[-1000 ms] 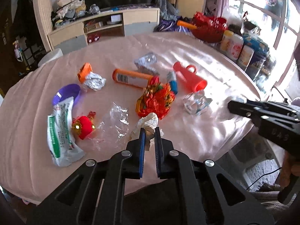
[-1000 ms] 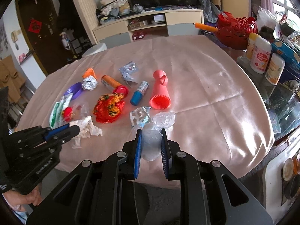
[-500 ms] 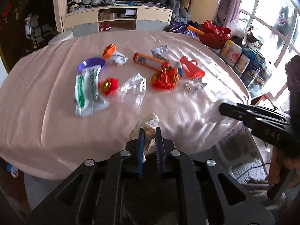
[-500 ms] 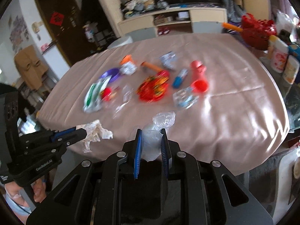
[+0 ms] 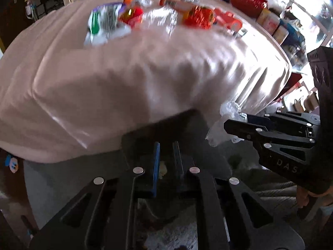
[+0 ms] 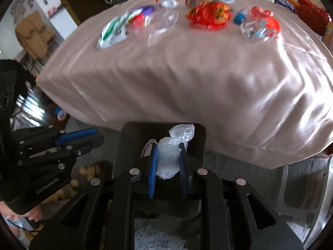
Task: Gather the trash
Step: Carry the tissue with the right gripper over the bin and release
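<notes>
Both grippers hang below the table's front edge, over a black bin [image 6: 133, 129] that also shows in the left wrist view [image 5: 187, 116]. My right gripper [image 6: 167, 145] is shut on a crumpled clear plastic bag [image 6: 168, 158]; the bag also shows beside that gripper in the left wrist view [image 5: 226, 112]. My left gripper [image 5: 166, 145] has its jaws slightly apart; the white tissue is gone from them, and only a pale scrap [image 5: 163, 169] shows low in the gap. From the right wrist view the left gripper [image 6: 91, 135] holds nothing.
The pink-clothed table [image 6: 187, 73] carries more trash: a green-white wrapper [image 6: 112, 31], a red-gold foil wrapper [image 6: 210, 14], clear plastic [image 6: 162, 25], a red cup [image 6: 268, 18]. Jars stand at the table's right end [image 5: 274, 25]. Grey floor lies below.
Both grippers dropped from above the table's edge to down over the bin. The white tissue left the left gripper, whose jaws parted a little. The right gripper still holds the plastic bag.
</notes>
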